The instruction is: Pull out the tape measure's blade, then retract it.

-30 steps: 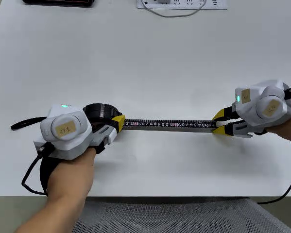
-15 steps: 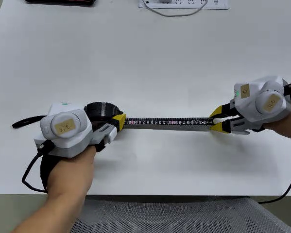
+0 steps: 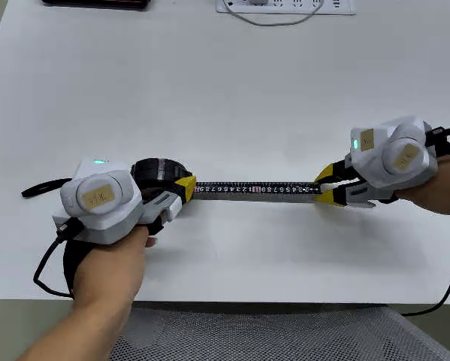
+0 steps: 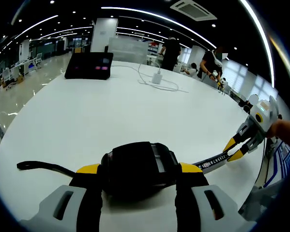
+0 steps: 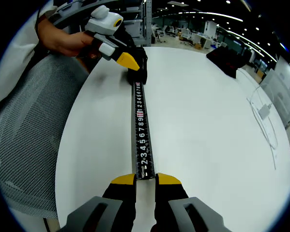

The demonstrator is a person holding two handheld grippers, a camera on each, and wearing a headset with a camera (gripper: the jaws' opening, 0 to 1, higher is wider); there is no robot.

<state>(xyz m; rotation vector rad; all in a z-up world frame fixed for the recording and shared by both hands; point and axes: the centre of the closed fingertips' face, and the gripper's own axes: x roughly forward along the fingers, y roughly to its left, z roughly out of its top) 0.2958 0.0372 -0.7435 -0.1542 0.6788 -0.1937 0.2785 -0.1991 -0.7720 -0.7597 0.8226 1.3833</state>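
Note:
The black tape measure case (image 3: 158, 175) rests on the white table, and my left gripper (image 3: 181, 191) is shut on it; its own view has the case (image 4: 140, 167) squeezed between the yellow-tipped jaws. A black blade (image 3: 255, 189) with white numbers runs rightwards from the case. My right gripper (image 3: 324, 186) is shut on the blade's end, where the blade (image 5: 142, 138) meets the two yellow fingertips (image 5: 123, 180). The far end of the blade (image 4: 210, 162) also appears in the left gripper view, held by the right gripper (image 4: 235, 148).
A white power strip with a looping cable (image 3: 285, 7) lies at the table's far edge, and a dark flat device (image 3: 93, 3) sits at the far left. A black wrist strap (image 3: 40, 188) trails left of the case. Mesh chair fabric (image 3: 270, 335) lies below the table's near edge.
The right gripper has moved left towards the case with the blade's end, and the exposed blade is shorter. The left gripper and case stay put.

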